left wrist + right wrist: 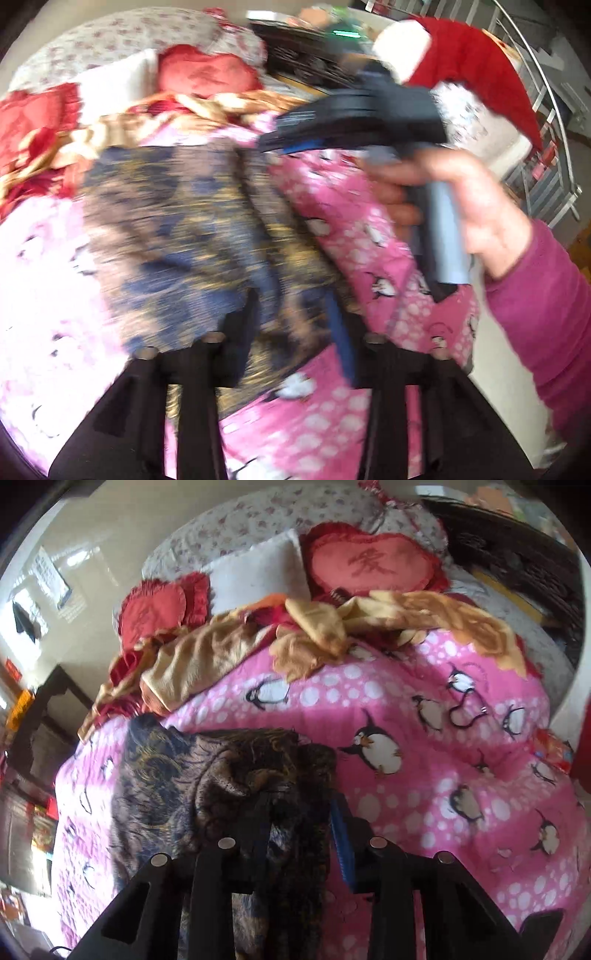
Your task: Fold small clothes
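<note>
- My left gripper (295, 317) has its two black fingers spread apart over the dark blue-and-gold patterned garment (192, 221); the left wrist view is smeared by blur, so I cannot tell whether any cloth sits between them.
- That garment lies spread on the pink penguin-print bedspread (354, 221), reaching from the fingers toward 11 o'clock.
- My right gripper (301, 827) holds a hanging fold of the same garment (207, 771) between its fingers, the blue pad (341, 845) at 3 o'clock of the cloth.
- In the left wrist view my right hand (454, 206), in a magenta sleeve, grips its tool at 2 o'clock.
- A heart-shaped red cushion (373, 565) and crumpled tan clothes (321, 627) lie at 12 o'clock, well apart from the garment.
</note>
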{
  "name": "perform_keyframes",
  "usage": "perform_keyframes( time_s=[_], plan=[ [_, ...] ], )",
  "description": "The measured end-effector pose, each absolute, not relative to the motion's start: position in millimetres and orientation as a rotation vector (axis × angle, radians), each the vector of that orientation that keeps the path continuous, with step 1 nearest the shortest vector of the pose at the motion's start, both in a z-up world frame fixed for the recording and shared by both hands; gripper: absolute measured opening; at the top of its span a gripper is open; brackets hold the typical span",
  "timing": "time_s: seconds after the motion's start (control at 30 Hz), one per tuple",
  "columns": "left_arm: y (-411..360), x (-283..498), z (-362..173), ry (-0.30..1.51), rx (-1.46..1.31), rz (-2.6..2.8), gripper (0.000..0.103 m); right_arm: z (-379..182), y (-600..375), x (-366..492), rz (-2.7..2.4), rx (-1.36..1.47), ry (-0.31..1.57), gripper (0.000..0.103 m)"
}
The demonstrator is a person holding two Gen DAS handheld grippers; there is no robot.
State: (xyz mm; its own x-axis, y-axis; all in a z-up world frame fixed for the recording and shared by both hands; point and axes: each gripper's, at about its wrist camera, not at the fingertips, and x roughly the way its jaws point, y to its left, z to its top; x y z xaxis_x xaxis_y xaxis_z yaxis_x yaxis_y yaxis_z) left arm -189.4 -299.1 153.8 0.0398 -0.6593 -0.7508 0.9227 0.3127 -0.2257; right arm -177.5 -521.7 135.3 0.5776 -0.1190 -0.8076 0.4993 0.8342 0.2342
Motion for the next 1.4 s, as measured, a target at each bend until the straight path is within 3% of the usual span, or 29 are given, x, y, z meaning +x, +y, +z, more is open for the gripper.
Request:
perform_keyframes(
  time_s=[0.13, 0.2, 0.27, 0.33, 0.37, 0.47, 0.53, 0.57, 0.6, 0.8, 1.0, 1.03, 1.07, 1.1, 1.17, 1.4],
  plan=[
    [-274, -164, 141, 0.9, 0.366, -1.093, 0.049, 156, -491, -186, -0.251, 0.456, 0.823, 0.033],
    [-271, -153, 131, 0.925, 0.356, -1.037, 0.049, 152, -470, -176, -0.181, 0.416, 0.84, 0.049],
    [-272, -140, 115, 0.971, 0.355, -1.011, 0.049, 142, -457, -165, -0.226, 0.335, 0.881, 0.05],
    [-271, -136, 98, 1.016, 0.382, -0.984, 0.049, 122, -450, -152, -0.282, 0.207, 0.945, 0.029],
    [-272, -138, 92, 1.022, 0.39, -0.978, 0.049, 113, -451, -149, -0.335, 0.15, 0.967, 0.024],
    [-270, -134, 84, 1.027, 0.395, -0.967, 0.049, 105, -471, -163, -0.374, 0.253, 0.943, 0.024],
    [-267, -130, 83, 1.039, 0.368, -0.968, 0.049, 117, -476, -180, -0.376, 0.327, 0.898, 0.034],
    [-266, -128, 83, 1.046, 0.356, -0.969, 0.049, 123, -475, -190, -0.386, 0.345, 0.871, 0.05],
    [-267, -126, 82, 1.05, 0.349, -0.97, 0.049, 127, -473, -202, -0.384, 0.356, 0.847, 0.054],
    [-272, -134, 83, 1.039, 0.355, -0.94, 0.049, 109, -457, -216, -0.37, 0.304, 0.898, 0.054],
    [-271, -137, 96, 1.011, 0.318, -0.942, 0.049, 99, -497, -207, -0.333, 0.582, 0.824, 0.054],
    [-271, -136, 98, 1.0, 0.317, -0.935, 0.049, 98, -500, -205, -0.318, 0.609, 0.82, 0.053],
    [-273, -135, 99, 0.995, 0.318, -0.928, 0.049, 99, -501, -203, -0.307, 0.611, 0.818, 0.035],
    [-275, -133, 100, 0.997, 0.318, -0.92, 0.049, 100, -499, -199, -0.309, 0.58, 0.824, 0.024],
    [-277, -132, 100, 1.005, 0.313, -0.911, 0.049, 106, -489, -192, -0.349, 0.471, 0.846, 0.014],
    [-287, -128, 97, 1.005, 0.306, -0.889, 0.049, 99, -499, -175, -0.451, 0.371, 0.858, 0.009]
  ],
)
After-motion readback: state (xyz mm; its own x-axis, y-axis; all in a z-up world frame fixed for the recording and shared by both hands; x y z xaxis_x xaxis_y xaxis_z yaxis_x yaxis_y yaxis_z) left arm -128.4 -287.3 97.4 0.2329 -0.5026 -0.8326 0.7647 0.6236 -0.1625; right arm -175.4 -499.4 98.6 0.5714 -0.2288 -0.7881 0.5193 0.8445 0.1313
